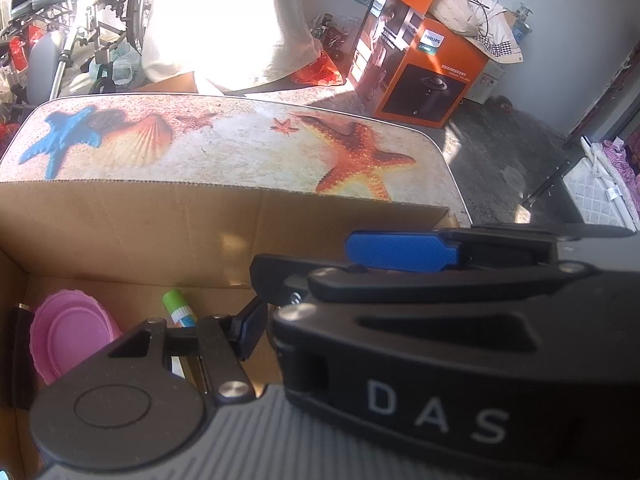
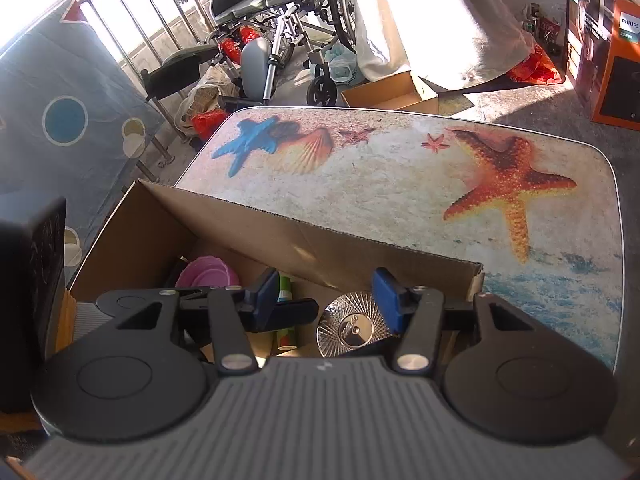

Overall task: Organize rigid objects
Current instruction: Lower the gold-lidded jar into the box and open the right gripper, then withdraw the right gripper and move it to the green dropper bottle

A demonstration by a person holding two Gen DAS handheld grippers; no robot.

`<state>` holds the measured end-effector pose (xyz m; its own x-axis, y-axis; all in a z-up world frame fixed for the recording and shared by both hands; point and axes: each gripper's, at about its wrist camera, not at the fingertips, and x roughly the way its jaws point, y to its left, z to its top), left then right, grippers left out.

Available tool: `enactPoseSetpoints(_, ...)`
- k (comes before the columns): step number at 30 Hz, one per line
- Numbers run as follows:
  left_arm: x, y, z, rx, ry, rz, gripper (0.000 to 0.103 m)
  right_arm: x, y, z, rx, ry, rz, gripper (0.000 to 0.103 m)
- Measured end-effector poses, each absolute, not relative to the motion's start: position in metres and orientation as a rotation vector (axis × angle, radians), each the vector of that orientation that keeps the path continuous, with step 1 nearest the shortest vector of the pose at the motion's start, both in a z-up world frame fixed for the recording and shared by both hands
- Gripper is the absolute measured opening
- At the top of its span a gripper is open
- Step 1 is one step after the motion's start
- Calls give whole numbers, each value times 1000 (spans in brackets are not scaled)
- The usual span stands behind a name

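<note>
Corrugated brown cardboard box (image 2: pixel 360 256) sat on the near edge of the starfish-print worktop (image 2: pixel 400 184), and everything placed so far lay inside it. Right gripper (image 2: pixel 326 300) hung over the box's open top, fingers apart, nothing between them. A cut-glass dish (image 2: pixel 348 330) lay directly below, just inside the box's right end. A pink lid (image 2: pixel 208 272) and a green-capped glue stick (image 1: pixel 178 308) lay toward the box's left end. Left gripper (image 1: pixel 256 332) was also over the box; the other gripper hid its second finger, so its state could not be told. Judged: right gripper nearer the dish.
</note>
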<state>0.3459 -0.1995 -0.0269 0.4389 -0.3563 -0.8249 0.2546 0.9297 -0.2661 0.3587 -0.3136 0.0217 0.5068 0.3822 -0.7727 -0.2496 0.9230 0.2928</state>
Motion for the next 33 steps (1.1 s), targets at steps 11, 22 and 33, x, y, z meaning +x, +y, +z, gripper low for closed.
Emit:
enactPoseSetpoints(11,317,-202,-5,-83,1021,-411,71,329,-330,43,251,905,398,52)
enactPoseSetpoints(22,228,-179,57,7,844,-478,91,223,-340,110,368,681,380,78)
enactPoseSetpoints(33,121,-134,74,95,700,-583,99,77,-317,136,389,477,357,100)
